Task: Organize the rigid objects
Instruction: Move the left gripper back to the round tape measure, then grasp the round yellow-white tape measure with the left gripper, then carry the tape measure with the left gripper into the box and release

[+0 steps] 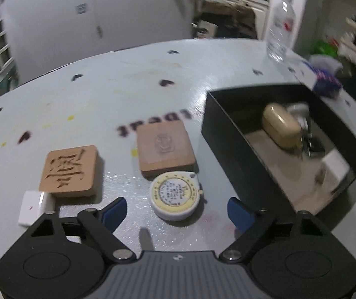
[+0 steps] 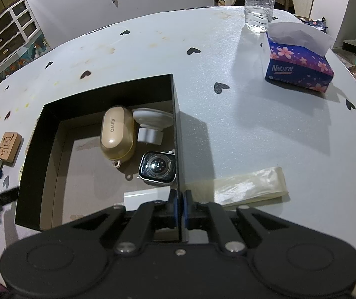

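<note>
A black open box (image 2: 32,149) holds a beige earbud case (image 2: 117,137), a white round charger (image 2: 151,122), a smartwatch body (image 2: 158,168) and a white block (image 2: 148,196). My right gripper (image 2: 180,203) is shut on the box's right wall (image 2: 178,129). My left gripper (image 1: 176,210) is open, its blue fingertips on either side of a round white-and-yellow tape measure (image 1: 176,196). Behind the tape measure lie two wooden tiles, one carved (image 1: 70,170) and one plain (image 1: 165,147). A small white block (image 1: 32,206) lies at the left. The box also shows in the left wrist view (image 1: 227,127).
A water bottle (image 2: 259,0) and a blue tissue box (image 2: 300,64) stand at the far right of the white table (image 2: 252,124). A clear plastic wrapper (image 2: 247,184) lies right of the box. White drawers (image 2: 8,30) stand beyond the table's left edge.
</note>
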{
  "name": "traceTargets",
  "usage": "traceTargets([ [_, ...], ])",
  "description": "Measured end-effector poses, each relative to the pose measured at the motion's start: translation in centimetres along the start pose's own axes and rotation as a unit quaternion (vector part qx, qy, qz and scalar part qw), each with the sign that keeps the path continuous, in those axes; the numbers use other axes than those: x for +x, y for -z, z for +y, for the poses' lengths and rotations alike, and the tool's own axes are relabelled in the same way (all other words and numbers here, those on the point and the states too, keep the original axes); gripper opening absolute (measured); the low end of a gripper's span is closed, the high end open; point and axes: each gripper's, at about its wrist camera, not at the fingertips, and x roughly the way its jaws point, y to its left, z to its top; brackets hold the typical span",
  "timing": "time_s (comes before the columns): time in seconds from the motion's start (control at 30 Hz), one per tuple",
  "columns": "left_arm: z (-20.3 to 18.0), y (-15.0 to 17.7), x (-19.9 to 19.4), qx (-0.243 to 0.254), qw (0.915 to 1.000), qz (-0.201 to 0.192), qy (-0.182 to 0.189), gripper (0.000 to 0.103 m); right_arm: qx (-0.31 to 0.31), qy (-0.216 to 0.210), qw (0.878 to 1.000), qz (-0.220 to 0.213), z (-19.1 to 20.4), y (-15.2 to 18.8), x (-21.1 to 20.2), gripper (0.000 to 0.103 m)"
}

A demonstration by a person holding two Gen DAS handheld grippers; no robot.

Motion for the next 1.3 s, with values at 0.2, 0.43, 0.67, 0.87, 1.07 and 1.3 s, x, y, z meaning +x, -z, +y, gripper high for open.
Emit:
traceTargets([
  [0.2,-0.1,-0.4,1.8,0.011,0.9998,-0.009,-0.015,0.074,0.000,0.000,1.000,0.000,0.0,0.0,0.0,0.005],
  [0.43,-0.1,-0.6,2.5,0.015,0.9998,0.006,-0.008,0.057,0.000,0.000,1.000,0.000,-0.1,0.1,0.0,0.005],
  [0.67,0.0,0.0,2.2,0.000,0.9999,0.006,-0.011,0.056,-0.001,0.000,1.000,0.000,-0.1,0.1,0.0,0.005],
  [0.87,1.4,0.1,-0.1,-0.058,0.9981,-0.008,-0.019,0.056,-0.004,-0.001,1.000,0.000,0.0,0.1,0.0,0.005],
  [1.07,1.2,-2.3,-4.1,-0.080,0.9954,-0.050,0.015,0.056,-0.008,-0.001,1.000,0.001,0.1,0.1,0.0,0.005],
  [1.3,-4.4,-5.7,-3.8,-0.015,0.9951,-0.041,0.088,0.056,-0.007,-0.003,1.000,0.000,0.1,0.1,0.0,0.005],
])
